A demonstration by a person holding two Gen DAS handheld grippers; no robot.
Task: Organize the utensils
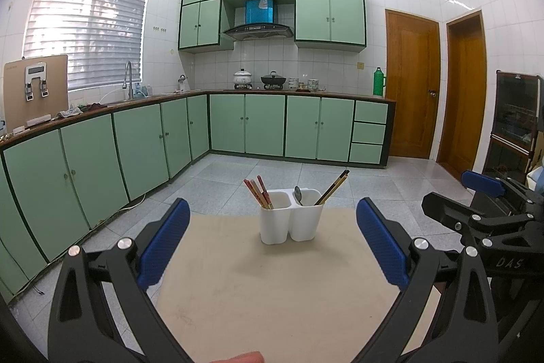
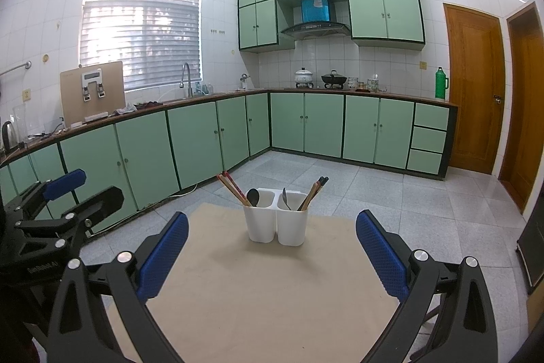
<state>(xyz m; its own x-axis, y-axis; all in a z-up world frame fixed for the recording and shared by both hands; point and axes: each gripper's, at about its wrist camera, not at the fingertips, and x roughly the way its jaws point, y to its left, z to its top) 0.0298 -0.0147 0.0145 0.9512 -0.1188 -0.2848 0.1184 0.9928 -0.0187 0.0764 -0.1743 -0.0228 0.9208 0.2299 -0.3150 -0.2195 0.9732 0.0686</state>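
- The white holder (image 1: 290, 221) with two compartments stands upright at 12 o'clock on the beige desk (image 1: 272, 288), near the far edge.
- The left compartment has the red chopsticks (image 1: 258, 193); the right one has a metal spoon (image 1: 298, 194) and dark chopsticks (image 1: 333, 187).
- The left tool (image 1: 272, 244) has its fingers wide apart, holding nothing.
- The right tool (image 2: 272, 250) is also spread and empty, at 3 o'clock beside the left one.
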